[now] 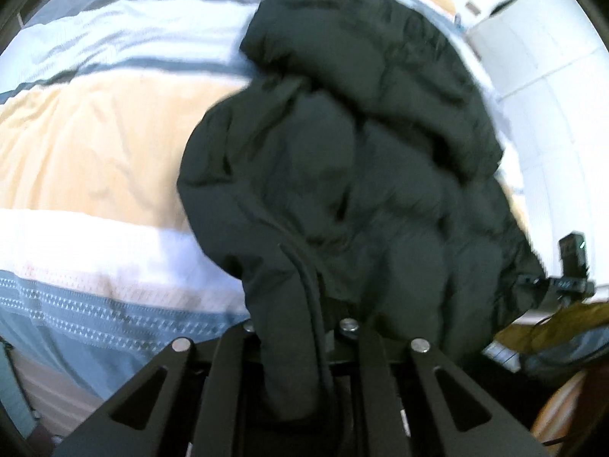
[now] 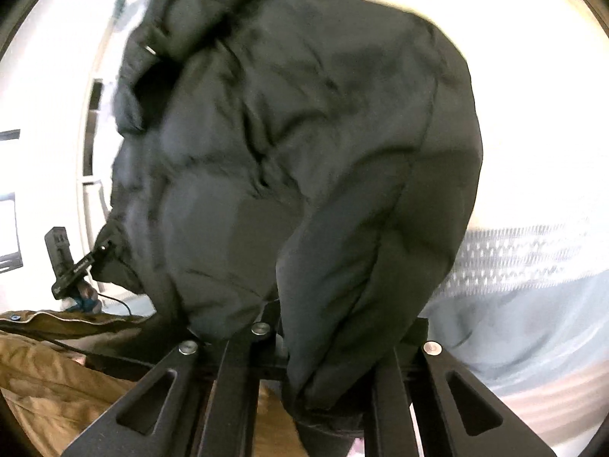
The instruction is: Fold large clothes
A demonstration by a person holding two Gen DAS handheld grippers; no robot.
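A black puffer jacket (image 1: 342,152) lies bunched on a striped bed cover (image 1: 95,144). My left gripper (image 1: 300,327) is shut on a fold of the jacket near its edge seam, and the cloth hangs down between the fingers. In the right wrist view the same jacket (image 2: 285,152) fills the middle. My right gripper (image 2: 335,342) is shut on another thick fold of it. The other gripper shows small at the jacket's far edge in each view, in the left wrist view (image 1: 571,266) and in the right wrist view (image 2: 72,262). The fingertips are hidden by cloth.
The bed cover has white, yellow, grey and blue stripes and also shows in the right wrist view (image 2: 533,285). A tan-brown garment (image 2: 49,373) lies near the bed's edge. White walls and a window frame (image 2: 91,152) stand beyond the bed.
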